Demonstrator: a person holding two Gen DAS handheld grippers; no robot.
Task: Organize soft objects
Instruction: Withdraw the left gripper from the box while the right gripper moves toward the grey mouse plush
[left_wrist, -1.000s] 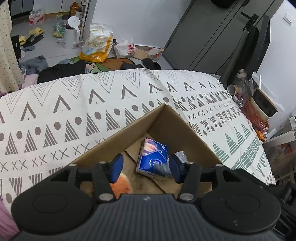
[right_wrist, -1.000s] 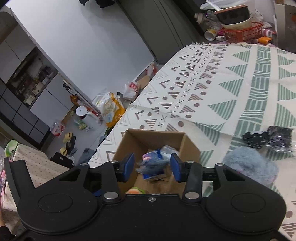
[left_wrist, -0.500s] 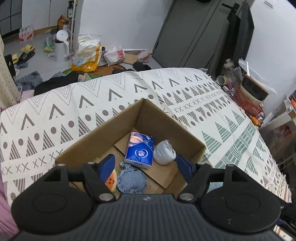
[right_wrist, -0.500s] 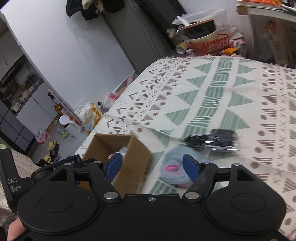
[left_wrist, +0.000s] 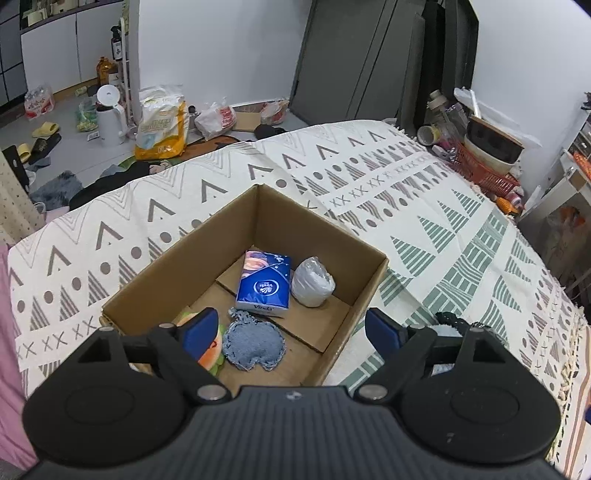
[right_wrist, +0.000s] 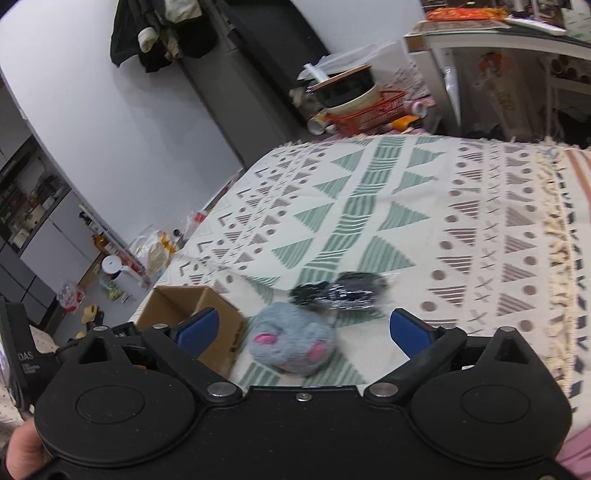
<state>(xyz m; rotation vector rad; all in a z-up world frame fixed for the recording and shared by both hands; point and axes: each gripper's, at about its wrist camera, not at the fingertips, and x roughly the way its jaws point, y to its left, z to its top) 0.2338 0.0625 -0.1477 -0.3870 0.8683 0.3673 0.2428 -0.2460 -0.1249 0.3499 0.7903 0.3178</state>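
Patterned cloth (left_wrist: 424, 206) with triangles and dots covers the surface, and behind it the room is untidy, with bags and slippers on the floor in the upper left of the left wrist frame. Compared with one second ago, both grippers have pulled back from the box (left_wrist: 317, 229) and both have opened. The left gripper (left_wrist: 291, 330) was low over the box with its jaws quite narrow; now it sits higher, the jaws stand wide apart and hold nothing, and the whole box is visible in the middle of the frame. Inside lie a blue tissue pack (left_wrist: 264, 282), a grey wrapped ball (left_wrist: 312, 282) touching it on the right, a denim pad (left_wrist: 255, 345) below, and an orange toy (left_wrist: 210, 354) partly hidden behind the left jaw. The right gripper (right_wrist: 304, 328) a second ago had something between its jaws above the box; now its jaws are wide open and empty, and it has turned away, so the box (right_wrist: 195, 317) is only at the lower left of its frame. I judge one more soft object was just dropped in. Between the right jaws now lies a grey plush (right_wrist: 291, 339) with pink spots, on the cloth just beside the box, and above it a dark packet (right_wrist: 343, 290), blurred. These two remain outside, and the plush looks like the next thing to pick.
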